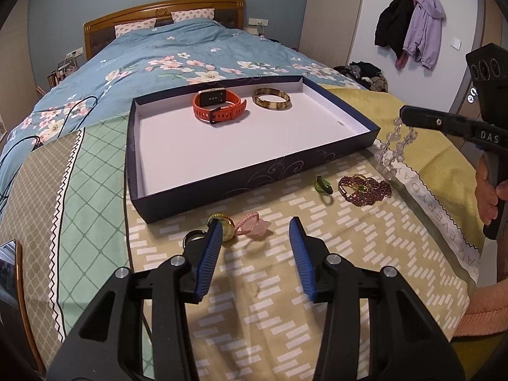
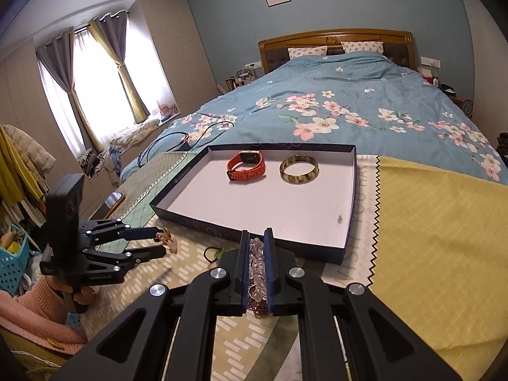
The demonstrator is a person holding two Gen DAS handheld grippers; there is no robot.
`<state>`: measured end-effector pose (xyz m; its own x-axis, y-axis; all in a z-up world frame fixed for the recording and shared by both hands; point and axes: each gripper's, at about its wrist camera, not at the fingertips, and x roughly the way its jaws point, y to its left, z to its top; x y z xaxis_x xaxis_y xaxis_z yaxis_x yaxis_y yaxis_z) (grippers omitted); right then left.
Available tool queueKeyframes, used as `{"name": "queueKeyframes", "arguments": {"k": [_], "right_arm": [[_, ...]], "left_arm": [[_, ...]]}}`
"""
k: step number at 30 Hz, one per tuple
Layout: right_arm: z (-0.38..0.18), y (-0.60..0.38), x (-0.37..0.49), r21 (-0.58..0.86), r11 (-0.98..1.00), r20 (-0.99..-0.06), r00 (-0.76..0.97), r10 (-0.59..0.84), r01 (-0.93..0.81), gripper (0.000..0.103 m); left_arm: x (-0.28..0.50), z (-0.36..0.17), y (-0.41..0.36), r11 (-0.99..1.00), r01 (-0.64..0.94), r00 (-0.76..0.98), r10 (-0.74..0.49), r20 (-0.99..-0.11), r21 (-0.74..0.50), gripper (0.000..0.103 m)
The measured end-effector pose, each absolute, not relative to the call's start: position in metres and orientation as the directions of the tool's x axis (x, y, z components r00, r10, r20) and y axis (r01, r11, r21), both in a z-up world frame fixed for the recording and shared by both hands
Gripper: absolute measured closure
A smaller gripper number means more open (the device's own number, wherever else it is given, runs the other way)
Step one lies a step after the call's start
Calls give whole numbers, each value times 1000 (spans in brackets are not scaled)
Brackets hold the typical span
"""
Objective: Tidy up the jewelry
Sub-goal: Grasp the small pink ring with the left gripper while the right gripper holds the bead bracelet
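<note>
The right gripper [image 1: 404, 117] has its jaws clamped on a clear crystal bead bracelet [image 1: 393, 149], which hangs lengthwise downward above the bed's foot edge, just beside the tray's [image 1: 247, 171] near right corner. The tray holds an orange watch [image 1: 219, 104] and a tortoiseshell bangle [image 1: 271, 99]. The left gripper [image 1: 255, 231] hovers with jaws apart, empty, near a pink bracelet [image 1: 250, 223].
</note>
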<state>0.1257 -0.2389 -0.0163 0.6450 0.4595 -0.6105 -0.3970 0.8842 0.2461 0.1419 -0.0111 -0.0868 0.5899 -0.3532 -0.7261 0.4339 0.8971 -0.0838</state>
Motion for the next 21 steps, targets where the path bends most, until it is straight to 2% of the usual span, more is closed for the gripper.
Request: {"name": "queueKeyframes", "arguments": {"k": [5, 7, 9, 13, 21], "right_arm": [[-16, -240, 127, 248, 886, -609, 648, 457, -392, 96], [-17, -239, 127, 255, 885, -609, 646, 460, -390, 96], [-17, -239, 127, 259, 884, -607, 646, 463, -389, 96], [-18, -239, 128, 262, 883, -607, 645, 464, -390, 96], [-17, -238, 129, 270, 879, -601, 644, 473, -394, 96]], "left_arm": [[147, -90, -16, 887, 453, 570, -365, -736, -89, 74], [150, -90, -17, 889, 449, 567, -362, -740, -90, 85], [152, -92, -19, 890, 447, 560, -359, -747, -92, 92], [153, -93, -20, 895, 437, 562, -349, -750, -90, 99], [151, -89, -20, 894, 438, 574, -362, -734, -98, 100]]}}
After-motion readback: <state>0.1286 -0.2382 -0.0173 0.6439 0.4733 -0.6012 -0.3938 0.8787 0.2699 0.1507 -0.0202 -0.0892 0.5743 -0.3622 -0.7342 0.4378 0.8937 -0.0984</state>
